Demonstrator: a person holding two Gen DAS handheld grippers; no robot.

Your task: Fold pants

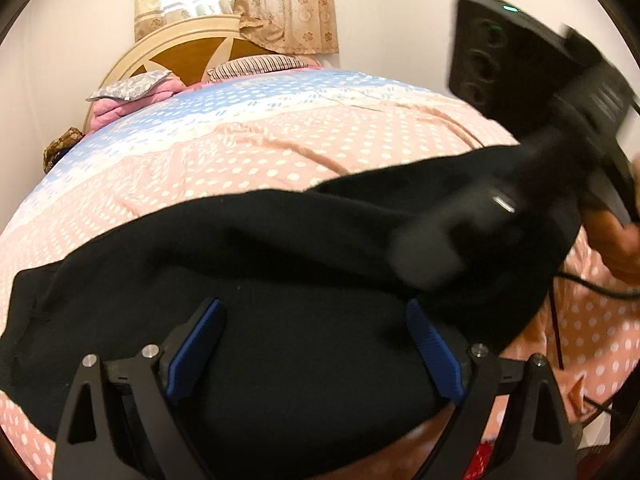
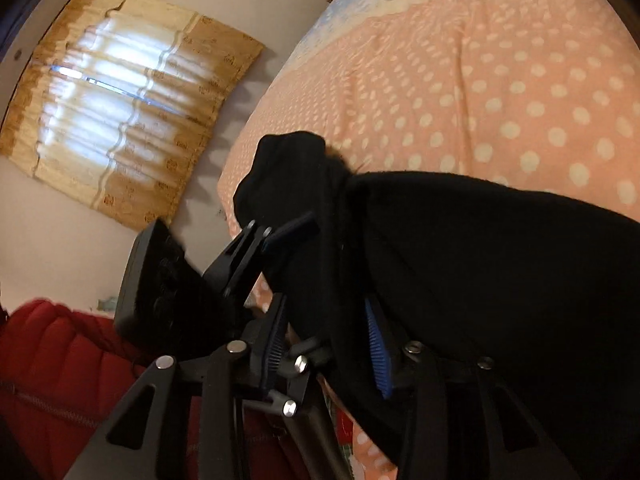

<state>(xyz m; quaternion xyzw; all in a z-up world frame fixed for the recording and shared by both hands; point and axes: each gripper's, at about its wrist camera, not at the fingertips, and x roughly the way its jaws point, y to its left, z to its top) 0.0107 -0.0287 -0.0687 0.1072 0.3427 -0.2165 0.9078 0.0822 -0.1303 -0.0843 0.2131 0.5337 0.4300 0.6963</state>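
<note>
Right gripper (image 2: pixel 328 340) clamps pants (image 2: pixel 460 248) bunch; bedspread (image 2: pixel 500 80) beyond bare.

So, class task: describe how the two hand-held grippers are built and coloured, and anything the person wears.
Each gripper, left and right, has black triangular cut-out arms, silver screws and blue ribbed pads. The right one carries a black box with a green light; thin black cables trail nearby. A red quilted garment shows.

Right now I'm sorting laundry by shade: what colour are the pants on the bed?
Plain black pants, clearest in the left wrist view.
</note>
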